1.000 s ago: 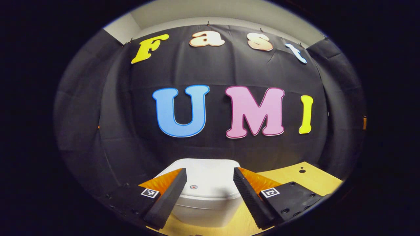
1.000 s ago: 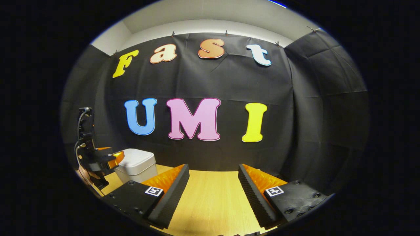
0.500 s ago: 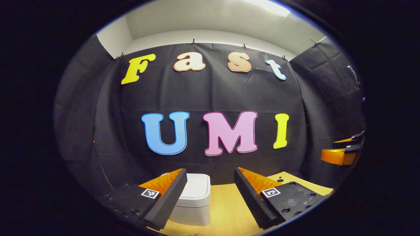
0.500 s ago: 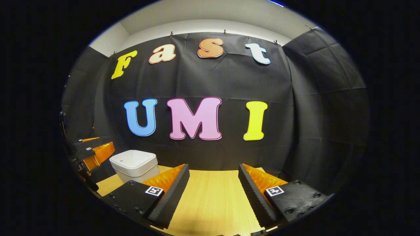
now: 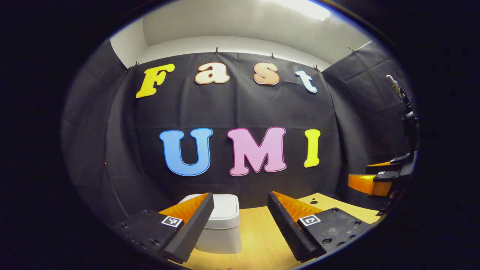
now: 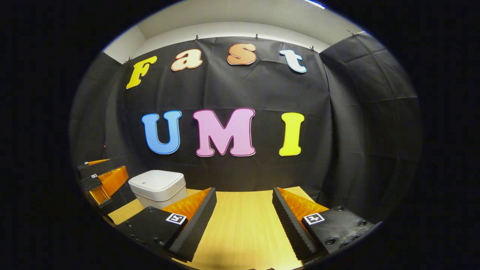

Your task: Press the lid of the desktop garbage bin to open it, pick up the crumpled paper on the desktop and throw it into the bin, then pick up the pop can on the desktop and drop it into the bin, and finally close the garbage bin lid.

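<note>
Backed off, left hand-held gripper (image 5: 240, 225) faces closed bin (image 5: 224, 225) on wooden desktop (image 5: 258, 240).

A light wooden tabletop (image 6: 243, 228) with what looks like a small hole (image 5: 312, 202).

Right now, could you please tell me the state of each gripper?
Left gripper: open, holding nothing.
Right gripper: open, holding nothing.
</note>
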`<state>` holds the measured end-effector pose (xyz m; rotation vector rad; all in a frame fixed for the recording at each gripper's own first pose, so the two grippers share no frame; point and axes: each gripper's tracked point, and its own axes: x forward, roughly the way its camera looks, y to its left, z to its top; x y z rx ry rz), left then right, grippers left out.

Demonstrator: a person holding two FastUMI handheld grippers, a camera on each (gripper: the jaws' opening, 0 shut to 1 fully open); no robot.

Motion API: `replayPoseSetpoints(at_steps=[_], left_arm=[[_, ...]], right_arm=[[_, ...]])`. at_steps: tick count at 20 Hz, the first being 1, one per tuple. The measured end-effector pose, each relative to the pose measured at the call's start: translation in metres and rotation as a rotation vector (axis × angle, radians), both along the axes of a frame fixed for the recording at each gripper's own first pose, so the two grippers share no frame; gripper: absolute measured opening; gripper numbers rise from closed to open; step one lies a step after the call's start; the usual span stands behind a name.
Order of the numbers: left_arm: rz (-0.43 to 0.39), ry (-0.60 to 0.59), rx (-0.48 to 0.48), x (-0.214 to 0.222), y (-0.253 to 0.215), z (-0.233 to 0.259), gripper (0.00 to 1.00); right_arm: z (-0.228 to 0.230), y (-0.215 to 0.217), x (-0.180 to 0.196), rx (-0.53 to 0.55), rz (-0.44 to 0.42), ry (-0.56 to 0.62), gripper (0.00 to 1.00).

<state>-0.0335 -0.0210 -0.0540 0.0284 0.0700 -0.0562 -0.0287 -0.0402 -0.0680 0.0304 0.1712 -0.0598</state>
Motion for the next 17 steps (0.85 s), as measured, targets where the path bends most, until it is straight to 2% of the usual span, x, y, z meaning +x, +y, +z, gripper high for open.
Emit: replayPoseSetpoints(at_steps=[11,17], left_arm=[[0.030,0.009,-0.031,-0.018,0.014,-0.003,0.97],[0.012,0.020,-0.037,-0.025,0.009,-0.007,0.97]], right_arm=[[0.010,0.020,-0.010,-0.023,0.030,-0.021,0.96],[0.011,0.027,-0.018,-0.026,0.047,-0.022,0.96]])
